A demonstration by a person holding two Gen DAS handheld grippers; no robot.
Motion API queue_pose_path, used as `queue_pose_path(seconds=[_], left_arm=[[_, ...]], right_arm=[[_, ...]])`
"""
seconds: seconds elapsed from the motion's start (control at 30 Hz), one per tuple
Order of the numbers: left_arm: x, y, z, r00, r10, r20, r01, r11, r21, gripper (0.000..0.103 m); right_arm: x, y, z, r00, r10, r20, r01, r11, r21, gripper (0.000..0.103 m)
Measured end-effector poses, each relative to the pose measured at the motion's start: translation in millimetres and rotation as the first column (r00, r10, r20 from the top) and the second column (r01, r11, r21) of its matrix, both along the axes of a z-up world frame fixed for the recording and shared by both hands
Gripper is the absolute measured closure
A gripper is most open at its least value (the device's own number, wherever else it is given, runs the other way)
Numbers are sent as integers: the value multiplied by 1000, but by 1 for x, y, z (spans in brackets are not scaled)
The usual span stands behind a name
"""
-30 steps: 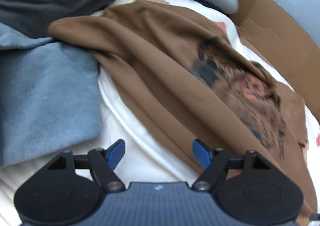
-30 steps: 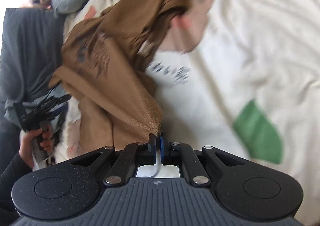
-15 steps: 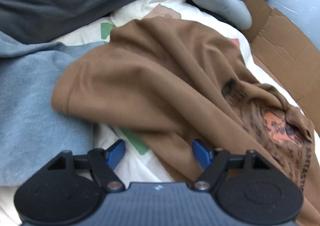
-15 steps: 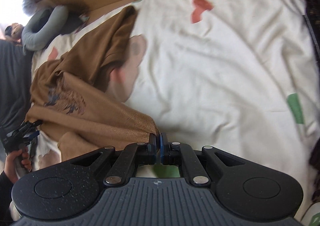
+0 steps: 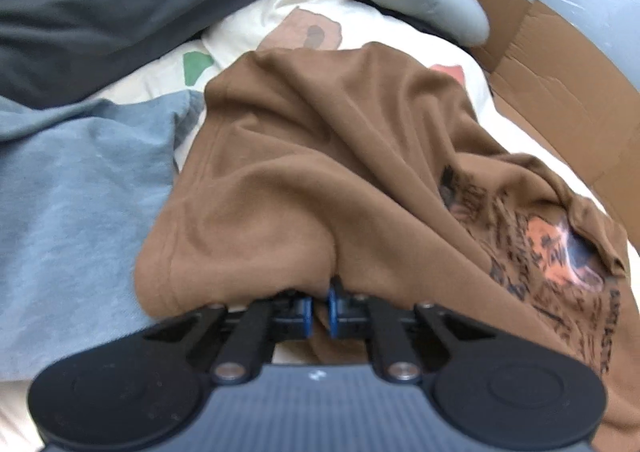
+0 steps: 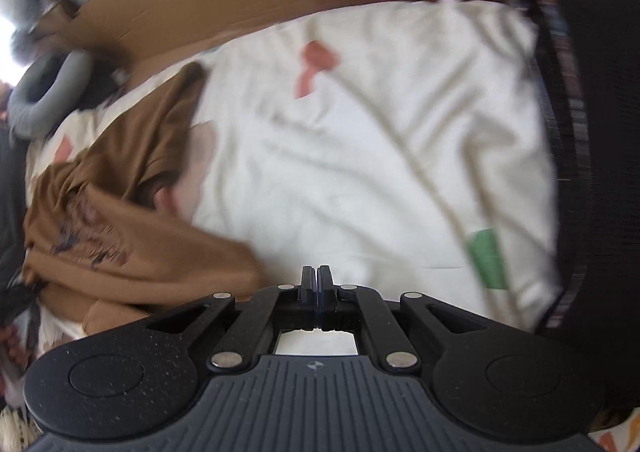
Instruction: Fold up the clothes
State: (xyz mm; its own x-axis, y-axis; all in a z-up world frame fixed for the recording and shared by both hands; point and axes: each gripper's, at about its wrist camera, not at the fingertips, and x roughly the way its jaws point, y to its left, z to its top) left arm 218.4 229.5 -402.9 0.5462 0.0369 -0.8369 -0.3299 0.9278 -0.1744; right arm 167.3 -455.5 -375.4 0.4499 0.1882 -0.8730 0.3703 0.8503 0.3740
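Left wrist: left gripper [image 5: 319, 310] pinching brown shirt [image 5: 320, 171]; blue garment [image 5: 72, 187] beside.

Soft daylight is filling both views; no hard shadows are showing, only gentle shading in the folds of the brown shirt [image 5: 320, 179]. In the right wrist view, strong white glare is burning out the upper left corner; the cream sheet [image 6: 380, 155] is looking smeared by motion blur. The fisheye is bending the edges; the corners are going dark; the left view is staying slightly soft.
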Motion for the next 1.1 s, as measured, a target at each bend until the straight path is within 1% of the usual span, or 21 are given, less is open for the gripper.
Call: queue_pose_path(seconds=[0.17,0.27,0.33,0.4,0.47,0.57,0.77,0.8,0.87,0.97,1.03,1.07,1.1], left_arm=[[-22,-7,17,998,-56,-42,57,998,15,96],[-39,-9,26,995,-74,-70,76,997,19,96],[-51,-8,31,993,-79,-85,81,996,23,96],[-60,-7,35,992,-80,-98,83,996,26,96],[-69,-5,39,991,-79,-111,83,996,30,96],[-80,-1,42,989,-73,-129,78,996,35,96],[-94,7,45,987,-60,-152,69,996,54,96],[-96,9,46,986,-56,-156,65,996,55,96],[-102,12,48,985,-48,-164,58,997,56,96],[-111,13,50,983,-45,-180,54,997,46,96],[-118,13,50,980,-45,-192,53,998,36,96],[-121,12,51,979,-47,-197,54,998,30,96],[-125,10,51,978,-51,-203,57,998,23,96]], right_arm=[[-11,-1,-8,1000,-9,6,8,992,125,103],[-11,10,-14,1000,8,13,-11,980,197,101],[-12,18,-18,1000,18,14,-21,972,235,94],[-13,25,-23,1000,20,10,-22,965,262,78],[-14,28,-31,1000,6,18,-12,952,307,70],[-15,33,-42,1000,-21,21,11,930,367,65],[-9,47,-70,1000,-26,-5,26,906,423,65],[-8,50,-74,1000,-26,-13,29,903,429,60],[-7,54,-80,999,-38,-14,40,895,445,59],[-4,58,-81,999,-50,-1,45,888,457,60],[-3,59,-80,999,-48,11,38,891,452,85],[-2,60,-77,999,-38,15,27,894,448,102],[-2,60,-75,999,-27,18,16,896,444,102]])
